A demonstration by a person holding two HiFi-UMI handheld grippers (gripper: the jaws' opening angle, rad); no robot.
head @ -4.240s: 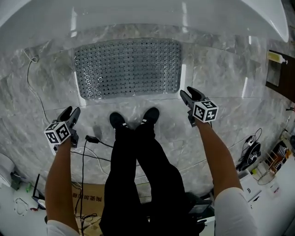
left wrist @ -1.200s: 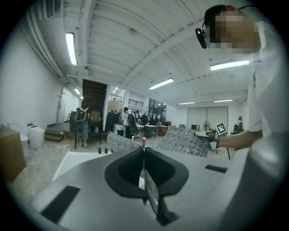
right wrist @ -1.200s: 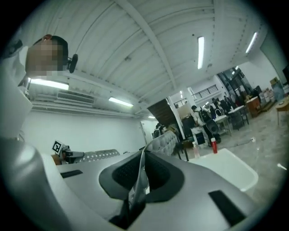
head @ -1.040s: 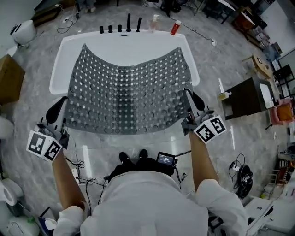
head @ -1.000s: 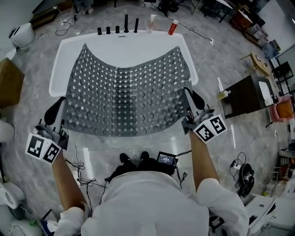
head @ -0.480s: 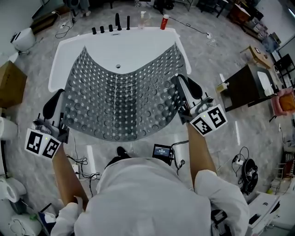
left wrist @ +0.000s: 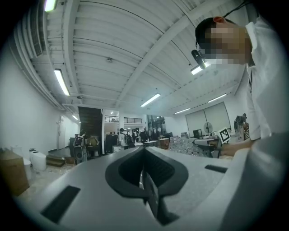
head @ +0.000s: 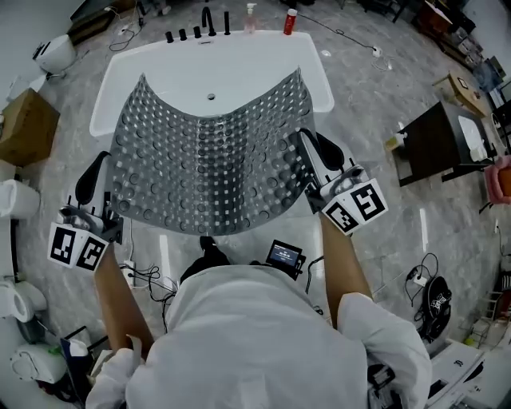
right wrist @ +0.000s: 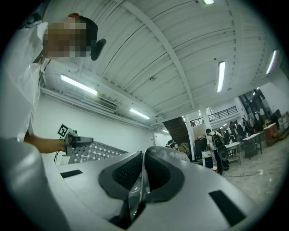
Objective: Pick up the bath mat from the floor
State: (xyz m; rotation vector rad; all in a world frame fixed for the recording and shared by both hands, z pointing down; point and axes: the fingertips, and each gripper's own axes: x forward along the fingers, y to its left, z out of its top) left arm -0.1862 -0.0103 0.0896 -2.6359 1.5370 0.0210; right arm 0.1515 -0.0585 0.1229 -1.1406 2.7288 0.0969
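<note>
The grey bath mat (head: pixel 209 152), dotted with holes and suction cups, hangs off the floor above the white bathtub (head: pixel 239 60). It is stretched between my two grippers and sags in the middle. My left gripper (head: pixel 101 160) is shut on the mat's near left corner. My right gripper (head: pixel 306 141) is shut on its near right corner. In the right gripper view a thin translucent mat edge (right wrist: pixel 137 191) sits pinched between the pads, and the mat (right wrist: pixel 92 151) runs off to the left gripper (right wrist: pixel 74 137). In the left gripper view the pads (left wrist: pixel 145 178) are pressed together.
Black tap fittings (head: pixel 200 28) and a red bottle (head: pixel 289 20) stand at the tub's far rim. A cardboard box (head: pixel 28 124) sits at the left, a dark table (head: pixel 435 148) at the right. Cables and a small screen device (head: pixel 285 256) lie by my feet.
Both grippers keep hold of the mat. Its middle sags deeper and the far edge curves more. The right gripper has drifted slightly left.
</note>
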